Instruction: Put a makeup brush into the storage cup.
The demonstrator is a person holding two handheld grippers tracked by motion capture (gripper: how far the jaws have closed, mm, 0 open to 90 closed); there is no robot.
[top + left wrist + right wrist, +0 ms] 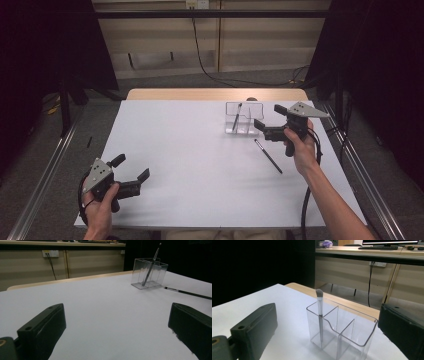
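At the far right of the white tabletop [190, 165] stands a clear organizer [243, 119] with several compartments. One makeup brush [237, 116] leans upright in its left compartment, bristles up. A second brush [268, 156] lies flat on the tabletop just near of the organizer, apart from it. The right gripper [266, 116] hovers beside the organizer, released and holding nothing. The left gripper [131, 167] is at the near left, also released and empty, well apart from the brushes.
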